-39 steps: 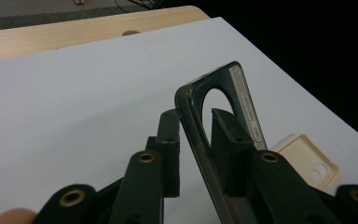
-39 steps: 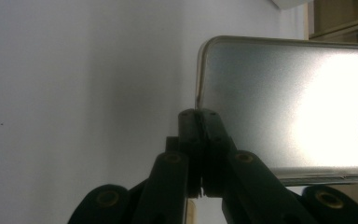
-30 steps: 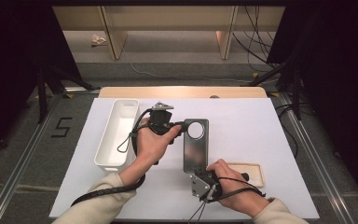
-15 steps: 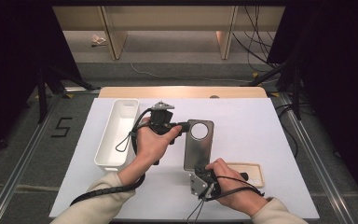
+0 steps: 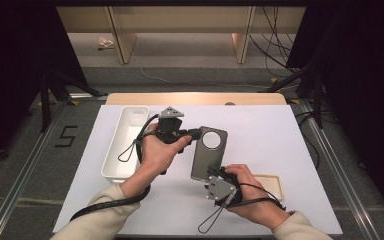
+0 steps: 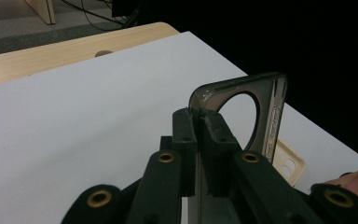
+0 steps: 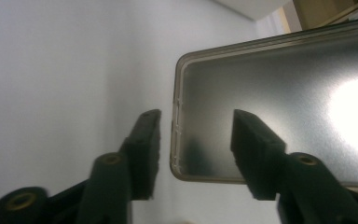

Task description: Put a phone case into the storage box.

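A dark translucent phone case (image 5: pixel 207 155) with a round camera hole lies lengthwise over the white table (image 5: pixel 280 135). My left gripper (image 5: pixel 198 132) is shut on its far left corner; in the left gripper view the case (image 6: pixel 261 116) stands on edge, its rim pinched between the left gripper's (image 6: pixel 198 121) jaws. My right gripper (image 5: pixel 211 175) sits at the case's near end. Its jaws have just been opening: in the right gripper view the right gripper (image 7: pixel 196 126) straddles the corner of the case (image 7: pixel 270 93), with the pads apart from it.
A long white tray (image 5: pixel 125 145) stands at the left of the table. A flat beige case (image 5: pixel 272 185) lies by the right hand, and that beige case (image 6: pixel 289 163) shows behind the dark one. A wooden strip (image 5: pixel 195 98) runs along the table's far edge.
The right gripper's jaws have spread apart and let go of the case's near end. The left gripper keeps its hold on the far corner; both hands have stayed in place.
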